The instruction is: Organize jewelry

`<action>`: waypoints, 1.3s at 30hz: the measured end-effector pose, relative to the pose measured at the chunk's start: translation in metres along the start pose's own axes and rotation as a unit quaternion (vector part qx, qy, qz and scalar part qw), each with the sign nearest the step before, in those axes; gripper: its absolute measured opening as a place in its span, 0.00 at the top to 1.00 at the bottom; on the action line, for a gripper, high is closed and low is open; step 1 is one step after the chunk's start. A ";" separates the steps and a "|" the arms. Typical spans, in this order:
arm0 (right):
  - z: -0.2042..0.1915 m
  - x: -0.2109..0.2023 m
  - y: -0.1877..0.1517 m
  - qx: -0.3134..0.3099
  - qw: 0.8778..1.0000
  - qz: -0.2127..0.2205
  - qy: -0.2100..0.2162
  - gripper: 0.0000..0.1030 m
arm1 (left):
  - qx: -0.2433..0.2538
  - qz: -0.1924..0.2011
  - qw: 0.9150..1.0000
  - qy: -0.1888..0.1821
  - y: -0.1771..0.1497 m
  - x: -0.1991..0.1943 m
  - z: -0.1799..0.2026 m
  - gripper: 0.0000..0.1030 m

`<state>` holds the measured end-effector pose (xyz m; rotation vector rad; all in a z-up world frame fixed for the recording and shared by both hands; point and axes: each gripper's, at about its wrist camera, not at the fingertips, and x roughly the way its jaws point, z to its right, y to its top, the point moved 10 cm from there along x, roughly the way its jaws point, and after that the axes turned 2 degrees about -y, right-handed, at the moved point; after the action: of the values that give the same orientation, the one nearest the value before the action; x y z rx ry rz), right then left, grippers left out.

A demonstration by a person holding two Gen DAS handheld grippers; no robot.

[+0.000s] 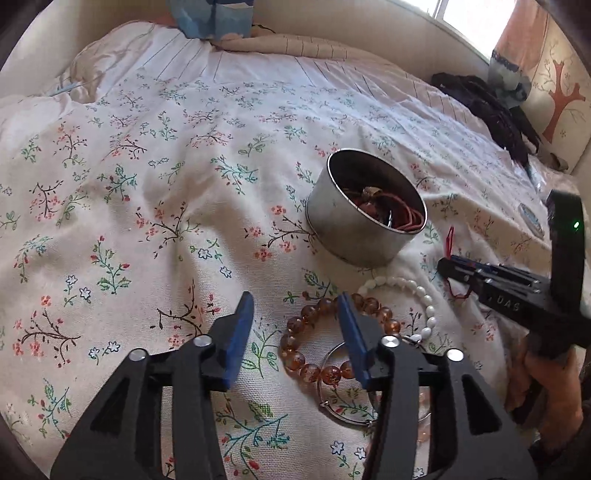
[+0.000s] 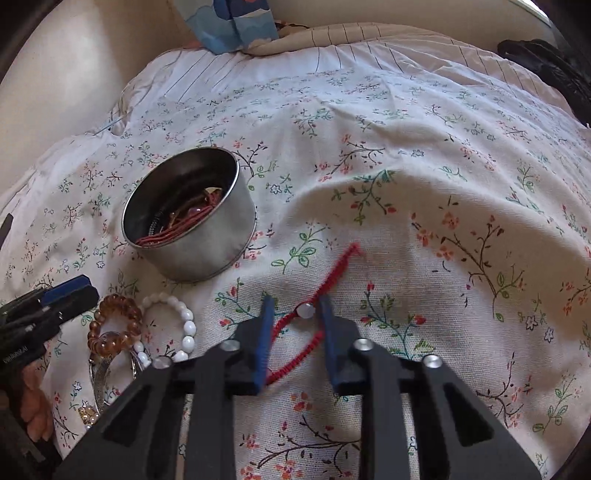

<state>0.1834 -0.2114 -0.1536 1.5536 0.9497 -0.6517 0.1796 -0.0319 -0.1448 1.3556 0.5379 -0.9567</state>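
A round metal tin (image 1: 354, 229) (image 2: 207, 240) sits on the flowered bedspread and holds red cords and other pieces. My left gripper (image 1: 295, 306) is open and empty just above the cloth; its right finger overlaps an amber bead bracelet (image 1: 299, 354) (image 2: 118, 321). A white bead bracelet (image 1: 406, 295) (image 2: 177, 325) and a thin silver bangle (image 1: 332, 391) lie beside it. My right gripper (image 2: 295, 301) is open, its fingers on either side of a red cord bracelet (image 2: 314, 314) with a white bead, lying on the cloth. The right gripper also shows in the left wrist view (image 1: 480, 280).
The flowered bedspread (image 1: 147, 184) (image 2: 443, 184) covers the bed in soft folds. A blue patterned box (image 1: 214, 18) (image 2: 236, 22) stands at the far edge. Dark clothing (image 1: 491, 110) lies at the far right. A small gold piece (image 2: 86, 411) lies near the bangle.
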 end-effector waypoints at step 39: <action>-0.035 -0.086 0.049 0.025 0.974 0.161 0.157 0.89 | -0.021 0.118 0.974 -0.192 0.052 -0.075 0.060 0.90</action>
<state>0.1774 -0.1974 -0.0492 1.8411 0.8864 -0.2055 0.1703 -0.0736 -0.0447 1.1290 0.0999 -0.9724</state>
